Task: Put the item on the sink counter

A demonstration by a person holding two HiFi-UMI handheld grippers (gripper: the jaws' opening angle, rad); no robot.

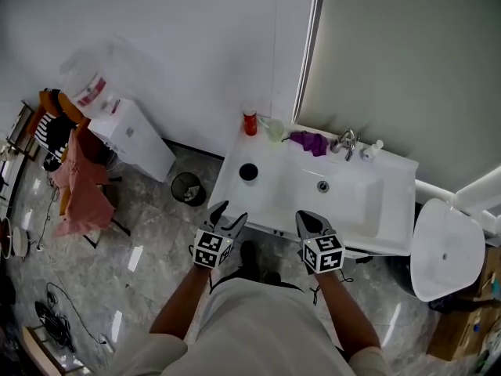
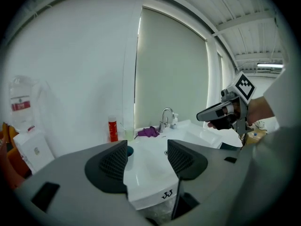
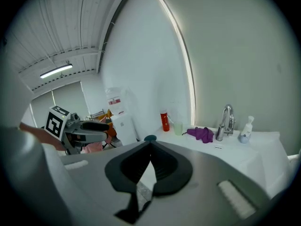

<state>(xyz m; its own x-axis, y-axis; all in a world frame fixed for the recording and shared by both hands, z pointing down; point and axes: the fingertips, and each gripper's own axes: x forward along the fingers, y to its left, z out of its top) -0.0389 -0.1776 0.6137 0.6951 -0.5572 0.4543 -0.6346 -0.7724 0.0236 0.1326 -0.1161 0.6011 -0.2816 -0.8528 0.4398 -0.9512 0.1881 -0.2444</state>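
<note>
The left gripper [image 2: 147,155] is held open and empty; the right gripper [image 3: 150,145] is clenched on nothing. A dark disc [image 1: 248,171], probably the item, lies on the counter [image 1: 232,185] just ahead of the left jaws, the nearer pair.

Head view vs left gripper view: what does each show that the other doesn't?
Only the head view: the bin and the cables on the floor, plus the person's arms and torso.
Only the left gripper view: the ceiling light, and the inner faces of the left gripper, jaws apart with nothing between them.
Both: the red bottle, purple cloth, faucet, sink and the right gripper.
</note>
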